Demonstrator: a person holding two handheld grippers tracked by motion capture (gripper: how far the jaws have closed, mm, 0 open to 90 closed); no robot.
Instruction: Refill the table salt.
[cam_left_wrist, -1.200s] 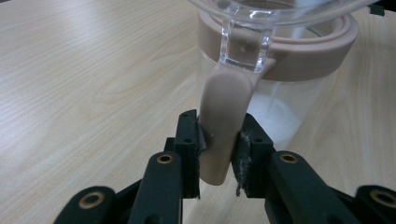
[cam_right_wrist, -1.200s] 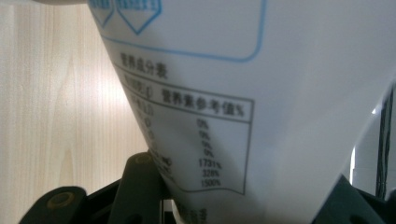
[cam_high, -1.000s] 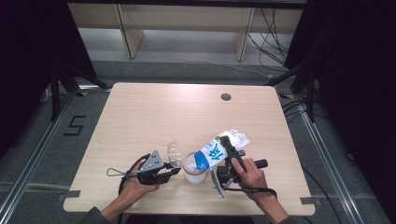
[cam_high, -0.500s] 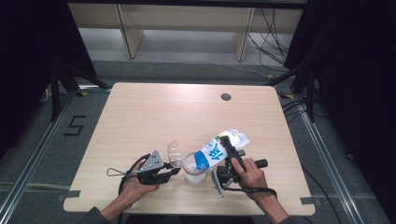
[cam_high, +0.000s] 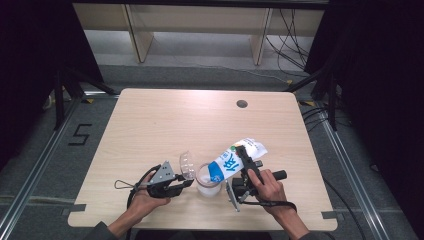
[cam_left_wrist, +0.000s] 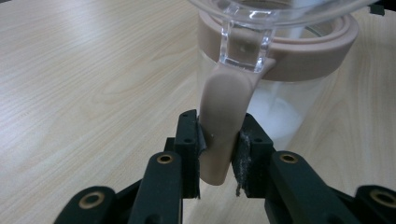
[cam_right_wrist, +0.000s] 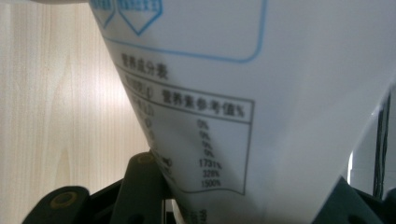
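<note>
**poster1:** Nearest the table's front edge, the left gripper (cam_high: 186, 183) is seen clamped on the pinkish handle (cam_left_wrist: 223, 126) of a clear jar (cam_high: 208, 181). Both pads are pressed flat against that handle in the left gripper view, so nothing loose there. The jar is stood upright on the wooden table (cam_high: 165, 125), and its clear lid (cam_high: 187, 164) is flipped open, tilted back toward the left hand (cam_high: 145, 197).

**poster2:** Yep, and just right of it the white-and-blue pouch (cam_high: 234, 160) is gripped by the right gripper (cam_high: 246, 161). It's squeezed between the jaws in the right gripper view, with a printed table visible on it. The pouch is tipped, its lower blue end held right over the jar's mouth. Farther back, a small dark hole (cam_high: 242, 104) is set in the tabletop.
</note>
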